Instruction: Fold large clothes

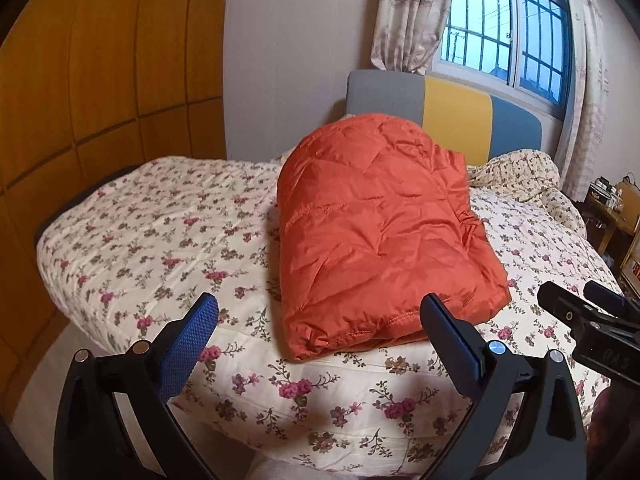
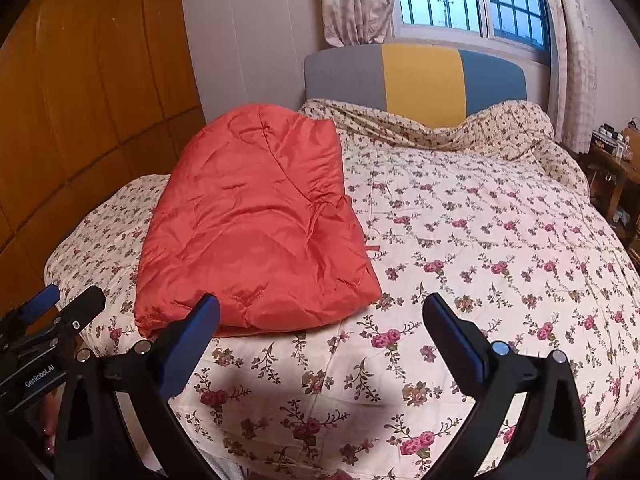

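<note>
An orange quilted puffer jacket (image 1: 376, 224) lies folded into a compact bundle on the floral bed cover, near the foot edge; it also shows in the right wrist view (image 2: 252, 224) at left of centre. My left gripper (image 1: 320, 312) is open and empty, held just short of the jacket's near hem. My right gripper (image 2: 320, 312) is open and empty, over bare bed cover to the right of the jacket. Each gripper shows at the edge of the other's view: the right one (image 1: 580, 304) and the left one (image 2: 60, 304).
The bed (image 2: 480, 240) has a floral cover, a rumpled floral quilt (image 2: 460, 132) at the head, and a grey, yellow and blue headboard (image 2: 420, 76). A wooden wardrobe (image 1: 100, 80) stands left. A barred window (image 1: 508, 28) with curtains is behind. A bedside table (image 2: 616, 160) stands far right.
</note>
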Available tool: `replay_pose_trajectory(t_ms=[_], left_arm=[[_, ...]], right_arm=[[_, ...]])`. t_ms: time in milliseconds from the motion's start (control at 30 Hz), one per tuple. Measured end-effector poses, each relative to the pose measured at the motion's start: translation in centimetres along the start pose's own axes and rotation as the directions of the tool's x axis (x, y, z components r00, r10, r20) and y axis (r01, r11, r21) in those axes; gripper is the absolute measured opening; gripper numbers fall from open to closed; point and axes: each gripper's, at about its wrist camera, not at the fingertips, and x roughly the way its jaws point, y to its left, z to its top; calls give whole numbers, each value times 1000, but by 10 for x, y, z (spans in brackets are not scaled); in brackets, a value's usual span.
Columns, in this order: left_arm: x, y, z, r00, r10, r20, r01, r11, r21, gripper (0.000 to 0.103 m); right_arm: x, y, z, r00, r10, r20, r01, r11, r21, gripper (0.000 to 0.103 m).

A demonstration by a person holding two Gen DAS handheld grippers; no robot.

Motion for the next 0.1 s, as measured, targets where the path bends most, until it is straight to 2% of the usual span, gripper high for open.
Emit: replay_pose_trajectory(t_ms=[100], left_arm=[[13, 8, 3, 999, 22, -32, -22, 1000, -14, 100]], right_arm=[[16, -19, 4, 999, -29, -34, 31, 998, 50, 101]])
